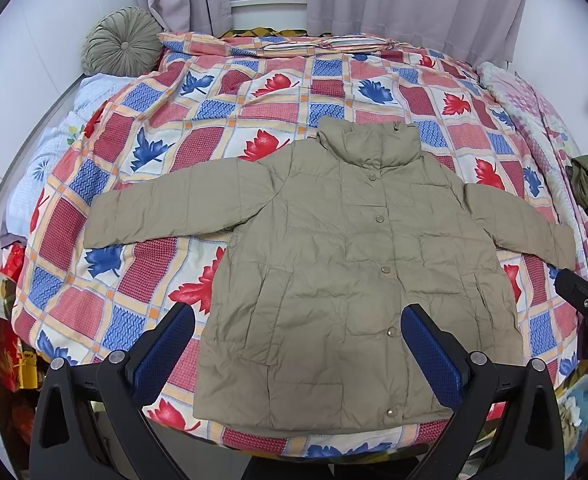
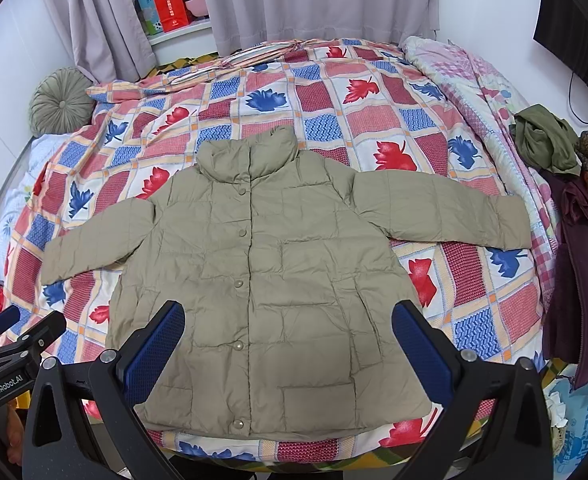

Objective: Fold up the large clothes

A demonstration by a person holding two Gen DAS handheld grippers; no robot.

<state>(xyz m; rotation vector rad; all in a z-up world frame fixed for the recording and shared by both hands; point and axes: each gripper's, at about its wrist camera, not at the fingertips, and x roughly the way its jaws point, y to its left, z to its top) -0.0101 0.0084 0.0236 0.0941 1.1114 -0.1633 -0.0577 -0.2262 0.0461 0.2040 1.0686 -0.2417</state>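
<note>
Both the left gripper (image 1: 297,344) and right gripper (image 2: 288,340) hang wide open above the hem of the khaki puffer jacket (image 1: 345,264), spread flat beyond the fingers; light, soft and likely slippery, it is best pinched at a sleeve cuff (image 1: 102,220).

Print on the red box (image 2: 170,4) behind the curtain (image 2: 106,20) too small to read, dark clothes (image 2: 577,280) right of the bed (image 2: 373,128) cut off by the edge, blue bag (image 2: 585,420) lettering partly cropped.
</note>
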